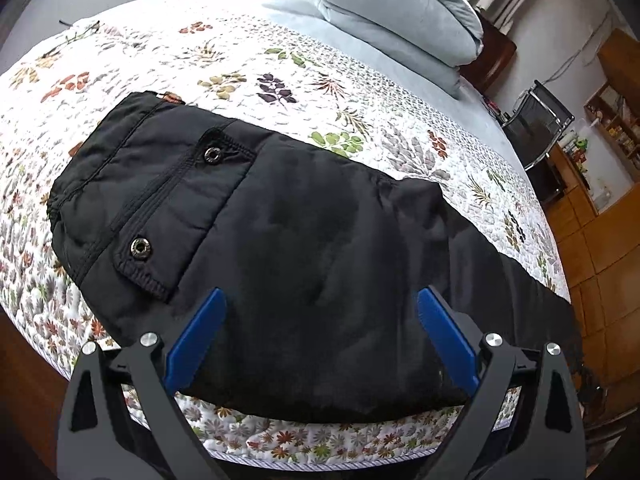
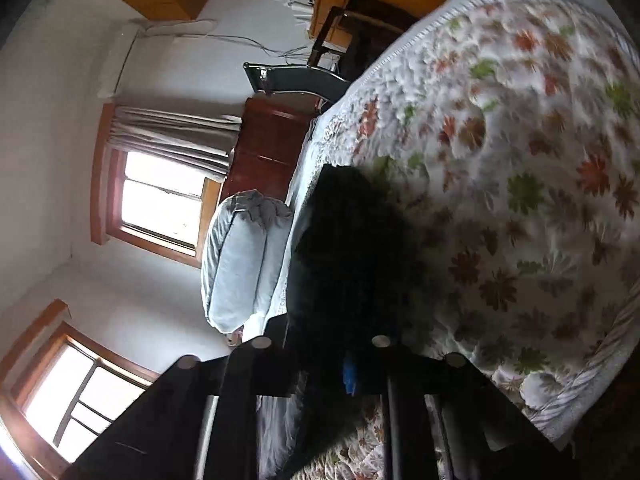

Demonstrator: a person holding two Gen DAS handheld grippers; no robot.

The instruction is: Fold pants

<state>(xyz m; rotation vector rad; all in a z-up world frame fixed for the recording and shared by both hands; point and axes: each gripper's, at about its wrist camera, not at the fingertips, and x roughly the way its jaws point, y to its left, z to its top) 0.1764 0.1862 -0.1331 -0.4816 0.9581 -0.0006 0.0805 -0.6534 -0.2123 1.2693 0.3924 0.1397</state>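
We see black pants on the quilt, legs trailing toward 4 o'clock. Left gripper gapes above; right gripper pinches cloth. Shallow pinch may slip, spoiling our fold.

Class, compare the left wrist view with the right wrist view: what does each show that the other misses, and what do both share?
Only the left wrist view shows the black pants laid out whole, their pocket flap with two metal snaps, and the left tool open above them. Only the right wrist view shows two bright windows and the right tool closed on dark cloth, apparently the pants; blur hides detail. Both share the floral quilt, the pale blue pillows and the wooden shelves.
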